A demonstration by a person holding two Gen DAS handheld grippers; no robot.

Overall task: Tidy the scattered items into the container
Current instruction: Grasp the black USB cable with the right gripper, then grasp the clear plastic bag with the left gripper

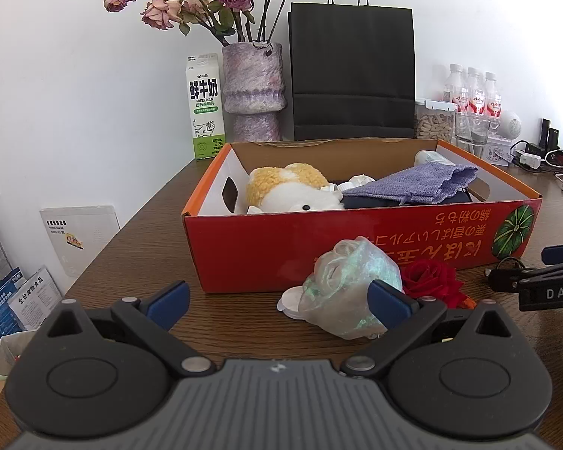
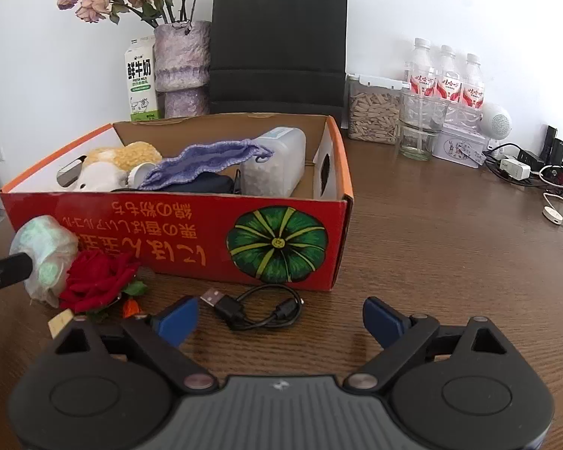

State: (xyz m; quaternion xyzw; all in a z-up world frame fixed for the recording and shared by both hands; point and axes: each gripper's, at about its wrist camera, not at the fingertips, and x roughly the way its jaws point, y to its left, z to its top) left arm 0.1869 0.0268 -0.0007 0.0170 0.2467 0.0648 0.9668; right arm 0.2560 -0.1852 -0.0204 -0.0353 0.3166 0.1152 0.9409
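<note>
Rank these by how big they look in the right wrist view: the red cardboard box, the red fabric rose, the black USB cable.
1. Red cardboard box, by far the largest.
2. and 3. Red fabric rose and black USB cable look about alike; I won't rank them.

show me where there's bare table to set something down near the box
Bare table lies right of the box, before the jars. Left of the box is bare too. In front it's crowded: cable, red rose, plastic bag.
</note>
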